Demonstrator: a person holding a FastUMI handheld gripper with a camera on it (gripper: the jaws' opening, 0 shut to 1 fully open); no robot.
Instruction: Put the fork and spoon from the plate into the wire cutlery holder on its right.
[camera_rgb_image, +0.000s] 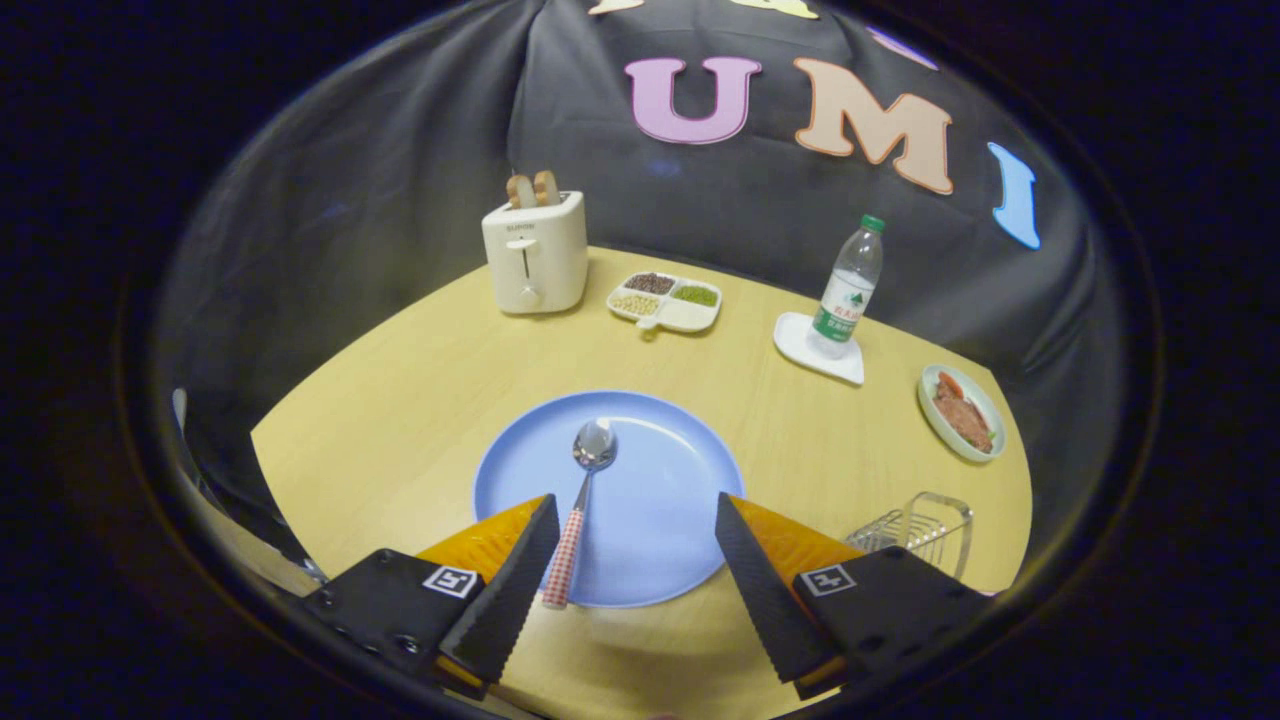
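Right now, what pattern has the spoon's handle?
Red-and-white checks on the spoon handle, in the gripper view.

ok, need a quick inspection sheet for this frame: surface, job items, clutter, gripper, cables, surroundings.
Surface: round light wooden table, no spills seen.
Job's things: spoon lies on the blue plate, bowl away from the gripper, checked handle reaching past the near rim. Wire cutlery holder stands to the plate's right. Fork: cannot tell where it is.
Clutter: toaster with two bread slices, sectioned dish of beans, water bottle on a white coaster, small dish of food, all beyond the plate.
Gripper: gripper open over the plate's near edge, holding nothing; spoon handle beside the left finger.
Cables: nothing seen.
Surroundings: black cloth wall behind the table.
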